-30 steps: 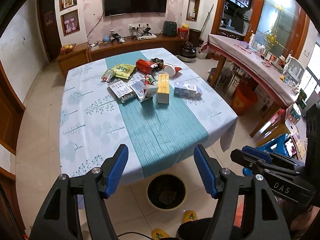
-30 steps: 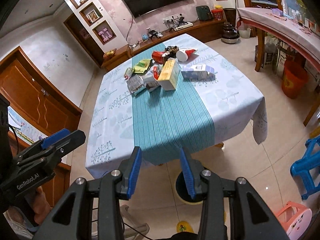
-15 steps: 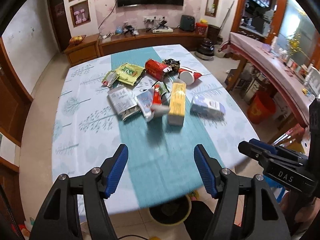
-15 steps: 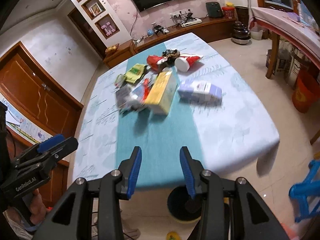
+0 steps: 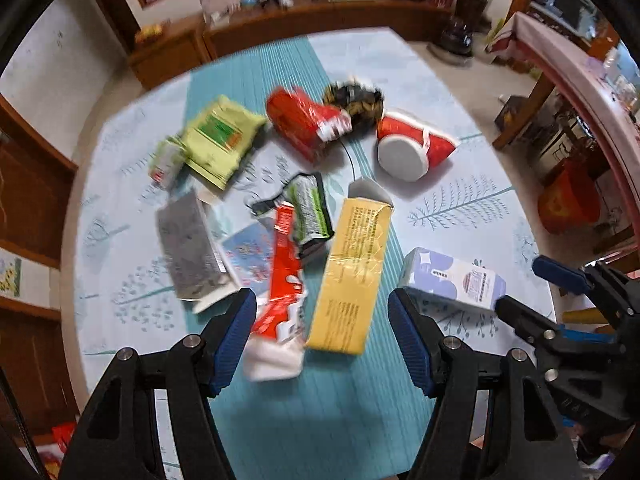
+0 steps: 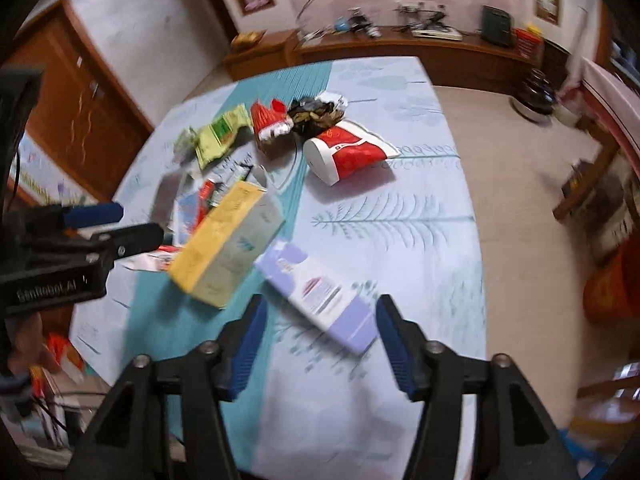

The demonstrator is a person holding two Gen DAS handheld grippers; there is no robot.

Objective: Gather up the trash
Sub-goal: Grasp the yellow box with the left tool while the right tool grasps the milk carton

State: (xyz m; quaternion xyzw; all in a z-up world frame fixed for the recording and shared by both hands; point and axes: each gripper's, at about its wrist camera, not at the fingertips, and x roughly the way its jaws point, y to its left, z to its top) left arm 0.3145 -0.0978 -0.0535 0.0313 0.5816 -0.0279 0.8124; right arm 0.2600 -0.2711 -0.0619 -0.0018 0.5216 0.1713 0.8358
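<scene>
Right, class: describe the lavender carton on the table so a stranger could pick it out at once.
Start at the teal runner down the middle of the table. Just right of it, nearest the right gripper, lies the lavender carton, flat beside a yellow box. It is the only pale purple item.

I'm in a home living-dining room: a tablecloth-covered dining table [image 5: 460, 92], a long wooden sideboard [image 6: 400, 54] top centre.

Scattered trash [image 5: 344, 264] on table [image 5: 460, 184]
</scene>
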